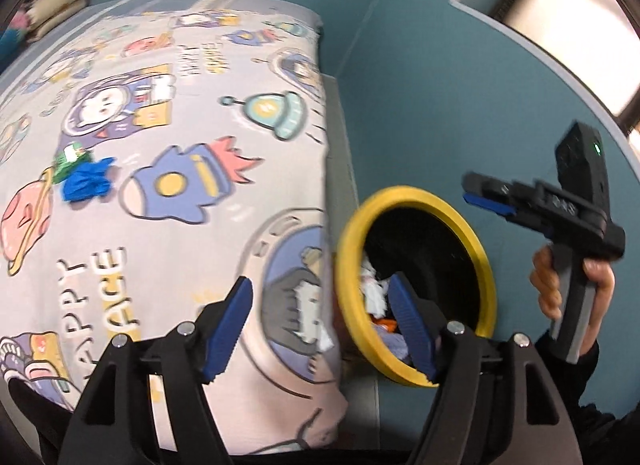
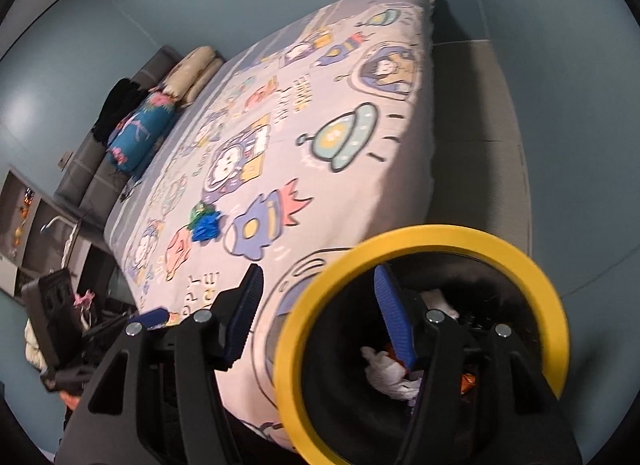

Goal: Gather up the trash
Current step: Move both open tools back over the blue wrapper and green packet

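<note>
— What are your tongs doing?

— My left tongs (image 1: 320,329) stand apart with nothing between the ribbed blue pads (image 1: 230,329); one pad hangs over the bed, the other over the mouth of the round black bin with the thick yellow rim (image 1: 348,249). My right tongs (image 2: 320,317) are parted too and grip nothing, one ribbed pad crossing the bin's opening.

— What's in the bin?

— Crumpled white paper (image 2: 386,379), soft and creased, with a scrap of orange beside it, lying on the black liner.

— And the trash not yet collected?

— A crumpled blue wad (image 1: 86,183) touching a small green-and-white wrapper (image 1: 70,161), on the smooth cartoon-printed bed sheet (image 1: 192,113), well apart from the bin.

— Beyond that?

— Stacked cream pillows (image 2: 196,71) and a blue patterned one (image 2: 138,131) at the headboard, against matte teal walls.
</note>
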The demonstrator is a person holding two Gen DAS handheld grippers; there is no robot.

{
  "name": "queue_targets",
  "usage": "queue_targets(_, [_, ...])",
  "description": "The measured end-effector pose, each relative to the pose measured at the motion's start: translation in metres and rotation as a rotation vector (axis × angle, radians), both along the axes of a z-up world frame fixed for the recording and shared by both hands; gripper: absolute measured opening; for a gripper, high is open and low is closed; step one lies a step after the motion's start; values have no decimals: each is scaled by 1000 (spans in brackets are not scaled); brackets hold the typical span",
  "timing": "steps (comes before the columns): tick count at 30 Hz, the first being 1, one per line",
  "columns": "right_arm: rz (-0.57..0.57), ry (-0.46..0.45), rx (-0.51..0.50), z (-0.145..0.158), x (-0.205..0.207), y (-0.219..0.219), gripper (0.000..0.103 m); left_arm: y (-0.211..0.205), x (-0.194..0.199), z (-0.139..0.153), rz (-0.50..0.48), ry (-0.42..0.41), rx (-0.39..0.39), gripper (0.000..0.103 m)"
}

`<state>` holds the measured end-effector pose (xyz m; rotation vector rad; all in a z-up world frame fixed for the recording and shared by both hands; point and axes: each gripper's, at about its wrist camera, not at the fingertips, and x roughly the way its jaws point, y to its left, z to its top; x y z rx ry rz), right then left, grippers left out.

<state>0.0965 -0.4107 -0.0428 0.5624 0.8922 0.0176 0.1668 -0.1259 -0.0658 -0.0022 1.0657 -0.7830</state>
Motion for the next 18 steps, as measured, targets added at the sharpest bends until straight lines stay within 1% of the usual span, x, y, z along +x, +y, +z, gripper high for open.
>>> queue_targets(4, [41, 6, -6, 1, 17, 18, 59, 25, 24, -1, 69, -9, 15, 67])
queue_targets(7, [71, 16, 3, -2, 31, 31, 59, 46, 43, -3, 120, -8, 16, 67])
queue_targets(13, [166, 55, 40, -21, 67, 64, 59, 93, 86, -12, 221, -35, 63, 68])
queue_targets(15, [204, 80, 63, -31, 83, 78, 59, 107, 100, -17, 252, -30, 76, 68])
queue_targets(18, [249, 104, 63, -39, 106, 99, 59, 130, 125, -28, 298, -5, 93, 69])
